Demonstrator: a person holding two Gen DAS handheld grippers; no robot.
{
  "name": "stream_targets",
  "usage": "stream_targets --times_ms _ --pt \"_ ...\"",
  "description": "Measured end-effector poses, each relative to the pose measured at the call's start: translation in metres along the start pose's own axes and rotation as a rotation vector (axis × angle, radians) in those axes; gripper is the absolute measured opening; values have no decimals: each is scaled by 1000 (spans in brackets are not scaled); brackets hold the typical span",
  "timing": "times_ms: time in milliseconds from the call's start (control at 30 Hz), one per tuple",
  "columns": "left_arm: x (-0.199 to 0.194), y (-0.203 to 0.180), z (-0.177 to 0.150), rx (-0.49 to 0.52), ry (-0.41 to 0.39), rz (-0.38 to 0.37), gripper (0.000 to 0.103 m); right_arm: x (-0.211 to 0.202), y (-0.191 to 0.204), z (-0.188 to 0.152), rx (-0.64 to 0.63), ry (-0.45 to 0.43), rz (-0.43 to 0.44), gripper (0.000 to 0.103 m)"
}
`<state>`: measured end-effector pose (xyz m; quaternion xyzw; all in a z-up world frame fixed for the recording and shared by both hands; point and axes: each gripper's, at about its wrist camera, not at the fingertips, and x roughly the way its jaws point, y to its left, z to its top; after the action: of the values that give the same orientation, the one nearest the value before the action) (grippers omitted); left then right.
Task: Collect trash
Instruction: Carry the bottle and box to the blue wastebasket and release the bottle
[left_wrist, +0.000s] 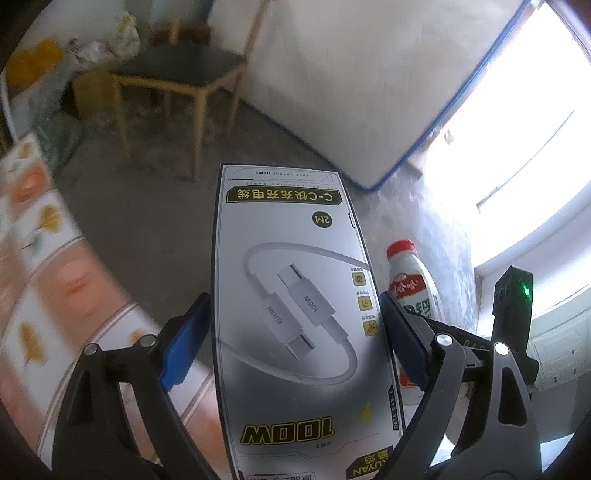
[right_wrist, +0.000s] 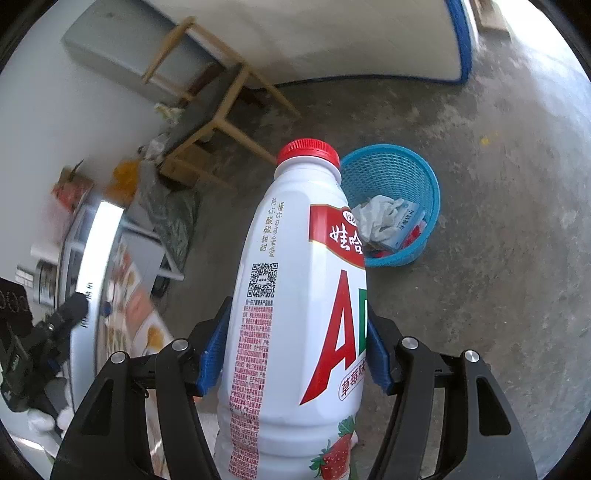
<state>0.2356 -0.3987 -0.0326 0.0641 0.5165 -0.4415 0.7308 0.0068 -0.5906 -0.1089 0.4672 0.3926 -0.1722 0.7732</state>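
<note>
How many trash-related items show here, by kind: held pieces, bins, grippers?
Held trash pieces: 2 (cable box, white bottle with red cap)
Bins: 1 (blue basket, some trash already inside)
Grippers: 2 (left gripper, right gripper)
Total: 5

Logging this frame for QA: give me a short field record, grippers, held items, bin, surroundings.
left gripper: shut on cable box
right gripper: shut on milk bottle, red cap on
bin: blue basket on concrete floor, ahead of the bottle
bin contents: crumpled white wrapper, other packaging
surroundings: wooden chair, mattress propped up behind it
</note>
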Motion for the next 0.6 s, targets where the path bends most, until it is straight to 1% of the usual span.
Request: stream_targets --times_ms 100,200,233,267,300,367,433,467,533,600 --pt "49 -11 30 23 66 -15 86 30 -11 33 50 20 7 62" --pt "108 -22 66 32 137 -32 87 73 -27 74 123 48 37 63" --pt "124 -23 73 29 154 -46 87 86 -38 85 152 49 42 68" --pt "142 -23 82 19 169 -64 87 104 -48 99 158 43 28 70" --pt "153 -21 85 4 172 -60 87 118 -53 107 149 38 -2 70" --pt "171 -13 90 -52 165 -58 87 132 -67 112 187 27 -62 70" --pt "179 -8 89 -75 169 -91 87 139 -83 109 235 9 -66 70" --pt "181 -7 85 -74 166 -111 87 138 -87 104 243 2 -71 70" --pt "184 -7 82 -69 167 -129 87 134 -95 93 253 -4 -68 70" --pt "191 -6 84 -90 164 -150 87 128 -103 84 260 -6 -69 70"
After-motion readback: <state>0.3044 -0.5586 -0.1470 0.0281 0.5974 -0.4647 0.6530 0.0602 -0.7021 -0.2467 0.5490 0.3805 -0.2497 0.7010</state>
